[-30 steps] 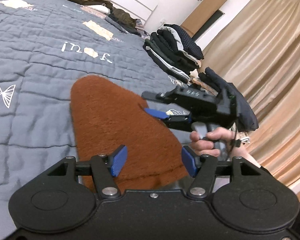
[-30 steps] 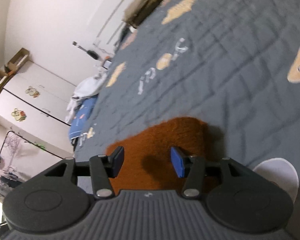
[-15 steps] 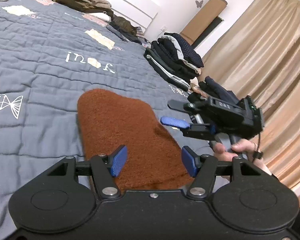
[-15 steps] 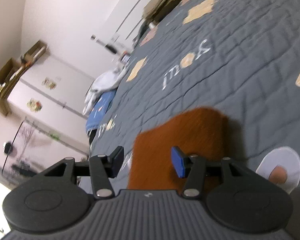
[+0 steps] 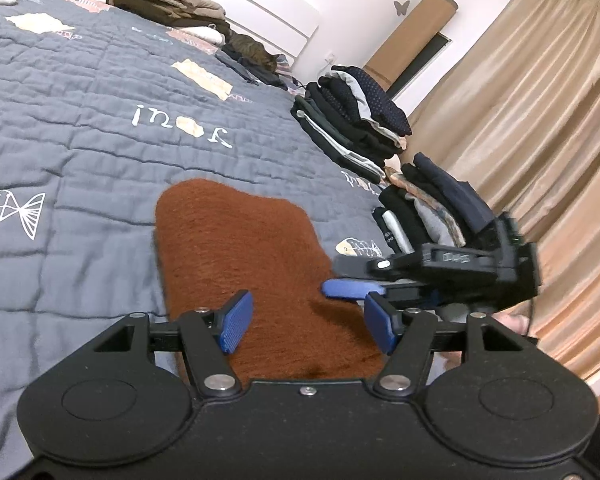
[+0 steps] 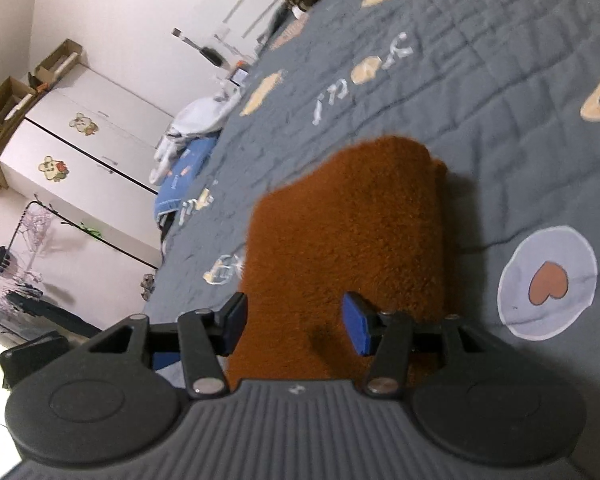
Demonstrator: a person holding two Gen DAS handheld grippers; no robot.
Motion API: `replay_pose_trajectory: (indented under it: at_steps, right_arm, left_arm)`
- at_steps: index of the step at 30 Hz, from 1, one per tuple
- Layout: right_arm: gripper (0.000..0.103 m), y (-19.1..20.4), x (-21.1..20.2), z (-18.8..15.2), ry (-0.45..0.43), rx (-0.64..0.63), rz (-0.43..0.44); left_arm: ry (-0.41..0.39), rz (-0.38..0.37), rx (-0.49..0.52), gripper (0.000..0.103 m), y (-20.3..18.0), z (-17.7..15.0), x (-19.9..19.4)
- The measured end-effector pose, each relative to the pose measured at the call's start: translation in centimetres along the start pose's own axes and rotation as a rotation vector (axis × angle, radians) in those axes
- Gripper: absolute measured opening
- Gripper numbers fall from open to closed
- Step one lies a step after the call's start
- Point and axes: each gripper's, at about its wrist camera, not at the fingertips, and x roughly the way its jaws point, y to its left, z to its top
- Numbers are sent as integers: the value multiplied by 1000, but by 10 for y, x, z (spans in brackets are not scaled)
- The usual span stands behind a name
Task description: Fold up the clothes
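A folded rust-brown fleece garment (image 5: 236,264) lies flat on a grey quilted bedspread (image 5: 80,140) printed with fish and lettering, directly ahead of both tools. In the left wrist view, the left hand-held gripper (image 5: 306,326) hangs over the near end of the garment with its blue pads spread apart and nothing pinched between them. The same view catches the right hand-held gripper (image 5: 352,290) side-on at the garment's right edge, one blue pad reaching over the fleece, with a fingertip of the person (image 5: 514,322) just showing behind it. Beyond it, along the far side of the bed, sit two stacks of folded dark clothes (image 5: 352,128), with beige curtains (image 5: 532,152) behind and a heap of olive and tan clothing (image 5: 168,2) by the white headboard. The right wrist view shows none of that; it looks the other way across the bedspread (image 6: 500,80), to a white wardrobe (image 6: 84,140) with cartoon stickers, cardboard boxes (image 6: 8,100) on top of it, and a pile of pale and blue laundry (image 6: 188,140) at the bed's edge. There the right hand-held gripper (image 6: 296,320) also stands spread, its pads apart above the garment (image 6: 360,220) and gripping nothing, beside a pale round patch bearing a heart (image 6: 548,280).
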Motion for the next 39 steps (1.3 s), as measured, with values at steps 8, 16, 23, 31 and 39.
replay_pose_trajectory:
  at_steps: [8,16,23,31,39]
  right_arm:
    - [52,11,-18,-15,65,-67,34]
    - [51,-24,-9,-31,79,-8,-7]
    - [52,-20,-13,-29,68,4,-1]
    - [60,9,-27,-27,28,-66,-93]
    - [74,29,-34,-39,11,-87,-219]
  left_arm:
    - [1,-7,8,62,-4,-1,0]
    - [11,-9,22,63,-11,-3,7]
    - [26,18,42,64,-12,-7,11]
    - [19,104,66,78,-20,-10,4]
    - [-4,166,29,92,-29,-8,-6]
